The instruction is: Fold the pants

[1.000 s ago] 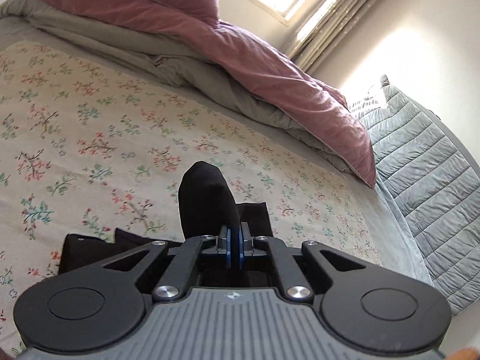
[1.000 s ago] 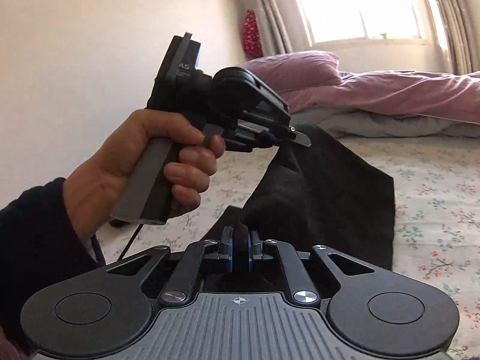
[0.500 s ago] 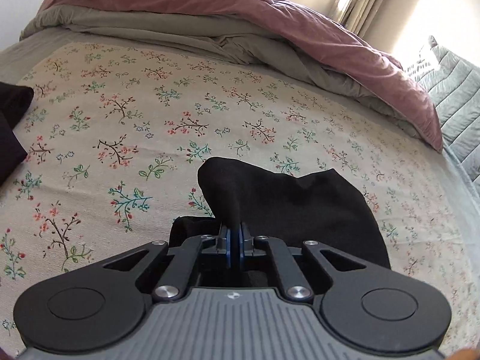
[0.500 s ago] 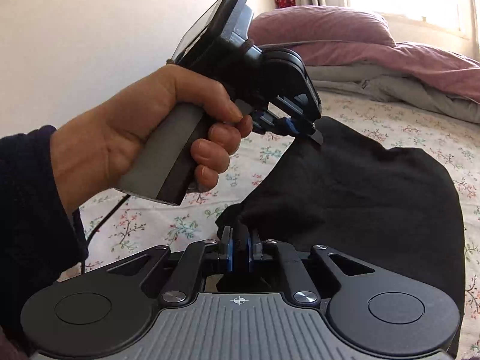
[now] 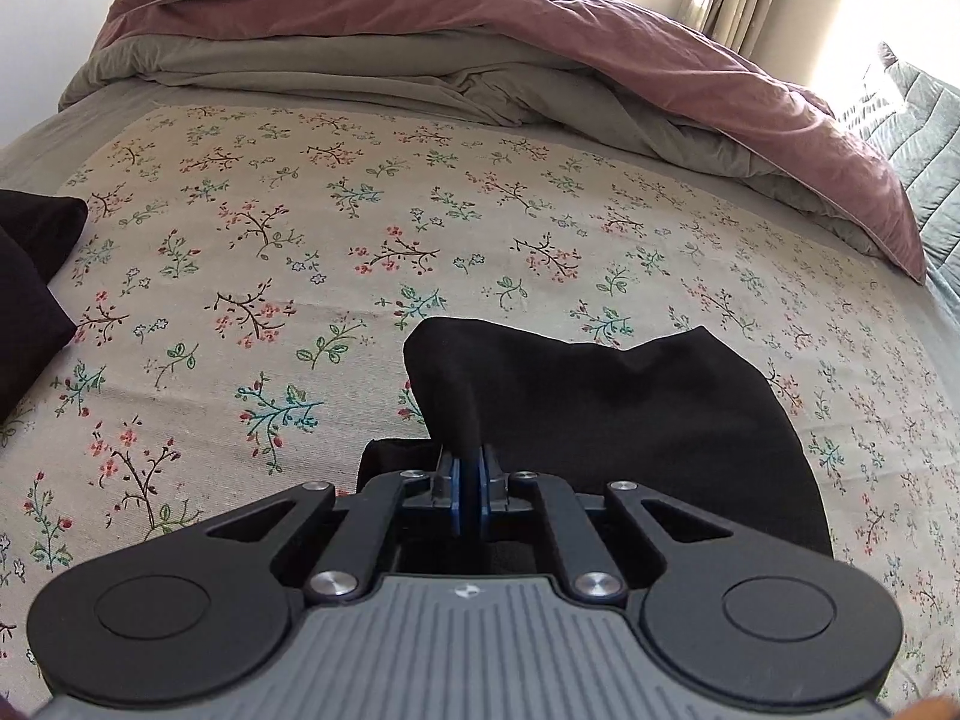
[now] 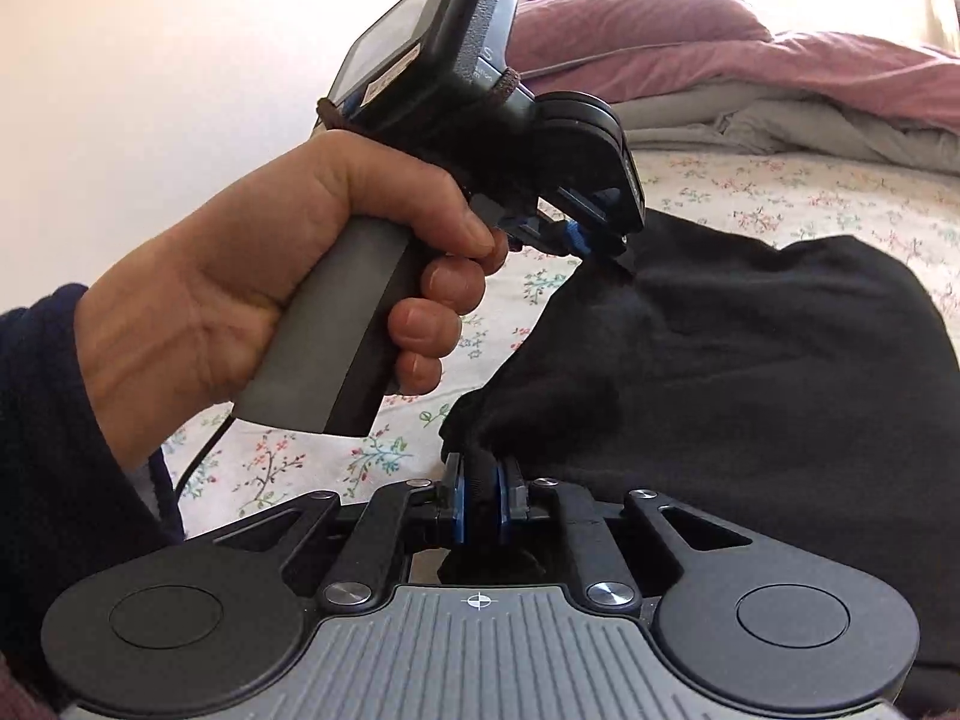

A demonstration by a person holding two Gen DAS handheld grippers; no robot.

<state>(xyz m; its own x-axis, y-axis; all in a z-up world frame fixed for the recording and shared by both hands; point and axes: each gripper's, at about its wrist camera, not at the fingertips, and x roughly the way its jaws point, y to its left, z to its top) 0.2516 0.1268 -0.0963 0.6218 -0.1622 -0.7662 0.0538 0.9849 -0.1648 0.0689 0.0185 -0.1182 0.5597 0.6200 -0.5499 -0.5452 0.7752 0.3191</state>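
Note:
The black pants [image 5: 624, 414] lie on the floral bedsheet [image 5: 300, 252], with one end lifted by both grippers. My left gripper [image 5: 470, 480] is shut on a corner of the pants. In the right wrist view the left gripper [image 6: 594, 243], held in a hand, pinches the far corner of the pants [image 6: 750, 372]. My right gripper [image 6: 480, 498] is shut on the near corner of the same edge. The fabric hangs between the two grippers just above the sheet.
A purple and grey duvet [image 5: 540, 42] is bunched along the far side of the bed, with a purple pillow [image 6: 630, 18]. More black cloth [image 5: 30, 276] lies at the left edge. A grey quilted cover [image 5: 924, 138] is at the right.
Both grippers have carried the held pants edge forward and lower over the sheet. The fabric has spread wider and flatter. The left gripper now tilts downward.

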